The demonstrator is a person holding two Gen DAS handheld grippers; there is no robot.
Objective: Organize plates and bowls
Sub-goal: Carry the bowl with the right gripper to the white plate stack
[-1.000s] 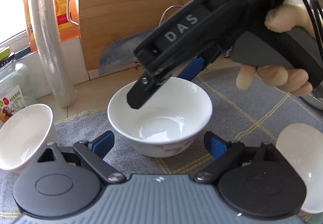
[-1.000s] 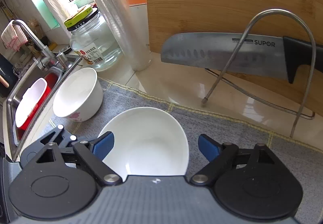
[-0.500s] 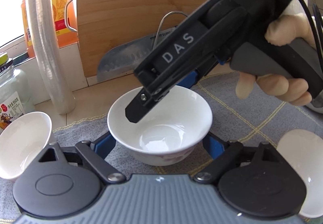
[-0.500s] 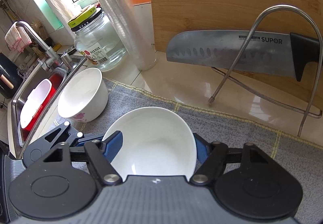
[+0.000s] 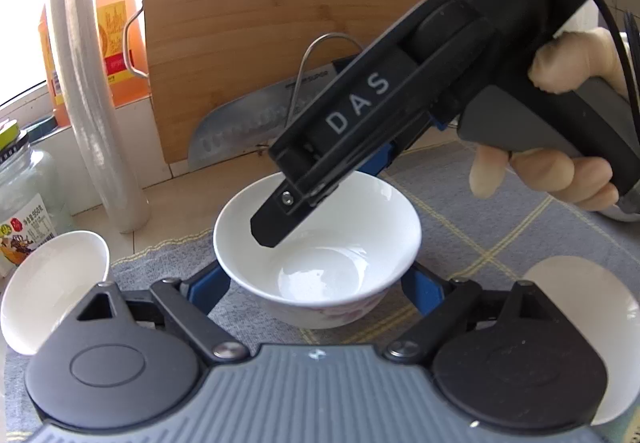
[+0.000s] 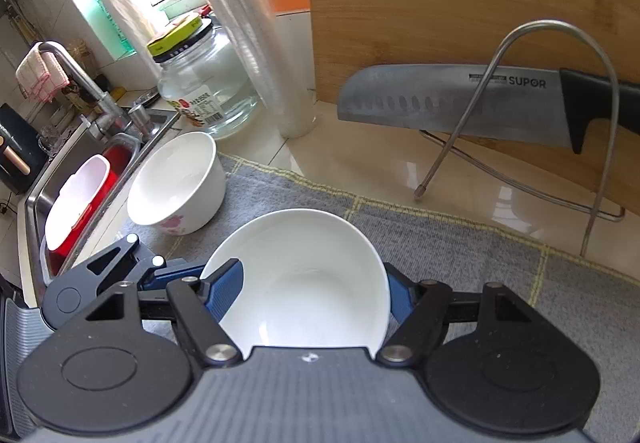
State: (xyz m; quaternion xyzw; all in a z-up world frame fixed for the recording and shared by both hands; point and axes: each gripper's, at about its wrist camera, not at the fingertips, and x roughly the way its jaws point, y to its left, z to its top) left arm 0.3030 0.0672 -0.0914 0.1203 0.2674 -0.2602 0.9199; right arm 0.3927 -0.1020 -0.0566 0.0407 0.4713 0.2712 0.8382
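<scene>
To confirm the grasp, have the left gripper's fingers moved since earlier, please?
Yes: the fingers have just been closing inward, with the bowl between them.

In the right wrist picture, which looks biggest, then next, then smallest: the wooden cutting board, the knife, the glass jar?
1. Wooden cutting board, biggest; it runs off the picture.
2. Knife.
3. Glass jar, smallest, though it stands farther from the camera, so it may only look smaller.
</scene>
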